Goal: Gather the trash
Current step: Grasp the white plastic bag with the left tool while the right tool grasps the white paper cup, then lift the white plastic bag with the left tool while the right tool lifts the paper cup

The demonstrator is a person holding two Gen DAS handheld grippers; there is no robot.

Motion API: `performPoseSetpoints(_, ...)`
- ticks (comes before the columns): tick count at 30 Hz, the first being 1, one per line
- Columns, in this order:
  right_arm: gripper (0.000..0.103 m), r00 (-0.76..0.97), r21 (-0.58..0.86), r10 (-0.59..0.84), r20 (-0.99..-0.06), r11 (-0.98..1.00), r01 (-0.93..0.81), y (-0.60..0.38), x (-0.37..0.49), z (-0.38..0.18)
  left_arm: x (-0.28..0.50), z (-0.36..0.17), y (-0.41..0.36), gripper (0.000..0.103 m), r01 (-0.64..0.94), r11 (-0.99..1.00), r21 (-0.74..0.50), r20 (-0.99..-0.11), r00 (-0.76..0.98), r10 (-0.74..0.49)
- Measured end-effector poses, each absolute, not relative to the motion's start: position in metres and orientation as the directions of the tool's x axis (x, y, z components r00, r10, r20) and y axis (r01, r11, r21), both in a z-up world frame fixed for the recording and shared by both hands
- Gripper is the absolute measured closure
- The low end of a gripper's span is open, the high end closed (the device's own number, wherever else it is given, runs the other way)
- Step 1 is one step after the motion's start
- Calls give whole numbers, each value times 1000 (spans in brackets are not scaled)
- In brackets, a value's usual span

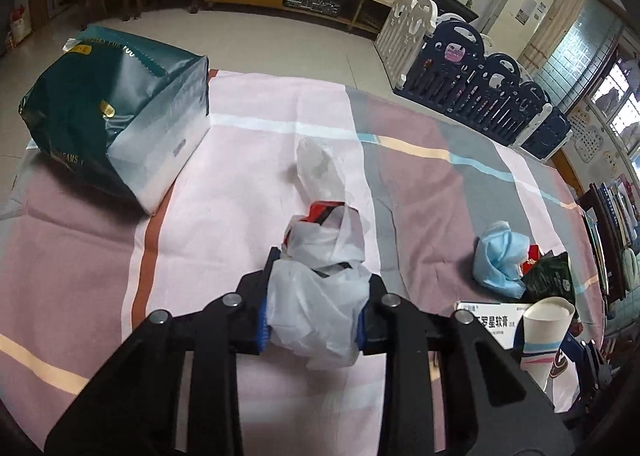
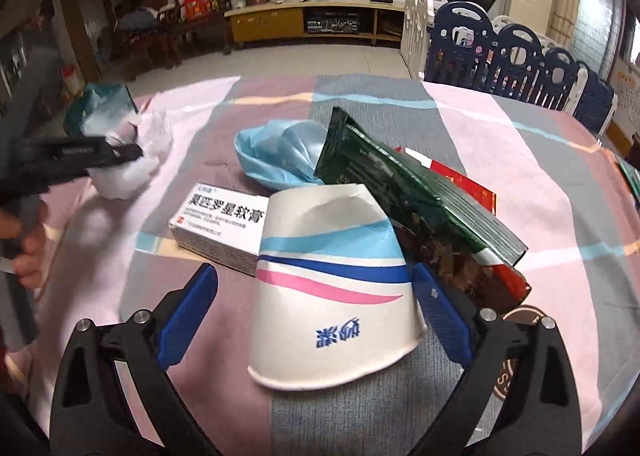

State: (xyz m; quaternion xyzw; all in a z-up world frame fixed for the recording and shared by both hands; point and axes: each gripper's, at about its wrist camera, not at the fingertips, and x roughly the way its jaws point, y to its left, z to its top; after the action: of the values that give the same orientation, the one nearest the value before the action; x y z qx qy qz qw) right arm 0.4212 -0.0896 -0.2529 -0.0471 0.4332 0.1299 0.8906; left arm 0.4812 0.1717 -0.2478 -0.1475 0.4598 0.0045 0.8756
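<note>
The job looked only just begun. The left claw (image 1: 316, 320) was pinching a crumpled white plastic bag (image 1: 320, 296), which had something red tucked inside it, and it held the bag just over the striped tablecloth (image 1: 224, 192). Far off to the left sat a big green bag (image 1: 108, 116) with its mouth open. That was probably where the trash should go, but the white bag was not in it yet.

Most of the trash was left on the table. A paper cup (image 2: 332, 288) lay on its side between the blue fingers of the right claw (image 2: 316, 296). That claw was spread wide. Its right finger was right against the cup, but I could not tell if it was touching. Just past the cup, on the left, lay a small white box (image 2: 222, 226). Behind the box was a scrunched blue mask (image 2: 280, 152). On the right, a dark green wrapper (image 2: 404, 192) rested against the cup, with a red packet (image 2: 464, 186) under it.
</note>
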Motion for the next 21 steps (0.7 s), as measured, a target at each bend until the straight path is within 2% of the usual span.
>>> performPoseSetpoints(2, 33, 584, 12, 174, -793, 963, -271, -90, 418, -253, 472, -239, 166, 73, -134, 959, -248, -794, 596, -122)
performPoseSetpoints(8, 36, 558, 44, 218, -800, 950, -309, -98, 374, -239, 429, -212, 147, 74, -109, 969, -220, -746, 659, -95)
performPoseSetpoints(15, 36, 586, 107, 254, -770, 956, -273, -133, 284, -200, 317, -179, 121, 75, -89, 980, -179, -701, 710, -64)
performPoseSetpoints(19, 36, 609, 128, 270, -746, 955, -267, -154, 234, -169, 253, -153, 99, 75, -49, 975, -215, -674, 730, -112)
performPoseSetpoints(21, 36, 632, 113, 266, -728, 956, -272, -164, 207, -150, 225, -139, 83, 75, -18, 983, -185, -662, 741, -111)
